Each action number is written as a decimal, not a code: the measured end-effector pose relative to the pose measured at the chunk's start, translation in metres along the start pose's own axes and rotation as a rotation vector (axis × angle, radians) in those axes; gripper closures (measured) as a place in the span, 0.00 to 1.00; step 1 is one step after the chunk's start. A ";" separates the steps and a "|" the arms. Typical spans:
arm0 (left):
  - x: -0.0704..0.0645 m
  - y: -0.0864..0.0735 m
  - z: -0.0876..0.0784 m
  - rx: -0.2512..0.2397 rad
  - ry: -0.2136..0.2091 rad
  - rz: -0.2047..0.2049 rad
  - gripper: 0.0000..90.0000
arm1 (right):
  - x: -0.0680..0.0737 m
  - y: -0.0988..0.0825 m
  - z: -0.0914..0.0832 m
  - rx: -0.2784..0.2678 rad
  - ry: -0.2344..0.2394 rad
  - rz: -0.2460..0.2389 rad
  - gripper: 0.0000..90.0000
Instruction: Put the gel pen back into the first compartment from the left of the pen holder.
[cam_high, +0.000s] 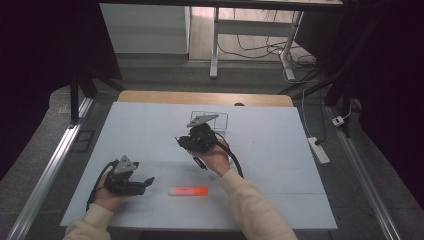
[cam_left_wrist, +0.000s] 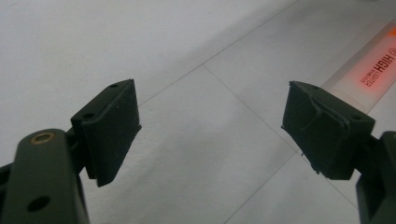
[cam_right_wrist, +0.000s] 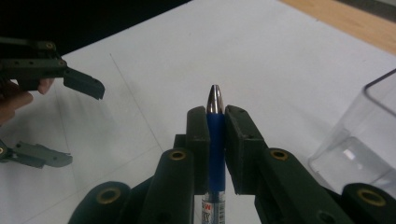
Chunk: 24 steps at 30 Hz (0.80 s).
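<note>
My right gripper (cam_right_wrist: 215, 114) is shut on a blue pen (cam_right_wrist: 215, 140), whose silver tip pokes out past the jaw ends. In the high view this gripper (cam_high: 182, 141) hangs above the middle of the white board (cam_high: 280, 165), and the pen's rear end (cam_high: 199, 162) sticks out below the hand. My left gripper (cam_high: 146, 184) rests near the board's front left, open, with nothing between its pads (cam_left_wrist: 112, 126). An orange highlighter (cam_high: 187, 190) lies just to its right, and shows as a glowing bar (cam_left_wrist: 373, 70) beyond the right jaw.
A clear plastic box (cam_high: 212, 121) stands just behind the right gripper, and its wall (cam_right_wrist: 369, 135) is close on the right in the right gripper view. The left gripper (cam_right_wrist: 84, 126) shows farther off there. A wooden table edge (cam_high: 205, 98) lies behind the board.
</note>
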<state>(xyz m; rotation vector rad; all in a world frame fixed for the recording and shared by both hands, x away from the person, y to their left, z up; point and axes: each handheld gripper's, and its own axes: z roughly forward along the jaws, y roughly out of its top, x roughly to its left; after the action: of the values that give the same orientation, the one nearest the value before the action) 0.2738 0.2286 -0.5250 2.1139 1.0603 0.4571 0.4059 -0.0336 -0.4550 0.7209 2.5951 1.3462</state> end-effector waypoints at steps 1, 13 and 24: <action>0.000 0.000 0.000 0.001 0.000 0.000 0.21 | -0.001 0.000 -0.002 -0.009 -0.002 0.003 0.88; 0.001 0.000 0.000 0.000 0.000 -0.001 0.21 | -0.010 0.004 -0.025 -0.097 -0.016 0.015 0.88; 0.001 -0.001 0.000 0.003 0.003 -0.002 0.21 | -0.015 0.006 -0.041 -0.176 -0.018 0.030 0.88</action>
<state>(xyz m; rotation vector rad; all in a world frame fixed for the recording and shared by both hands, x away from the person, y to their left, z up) 0.2744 0.2296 -0.5257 2.1153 1.0656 0.4586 0.4081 -0.0678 -0.4270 0.7427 2.4224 1.5447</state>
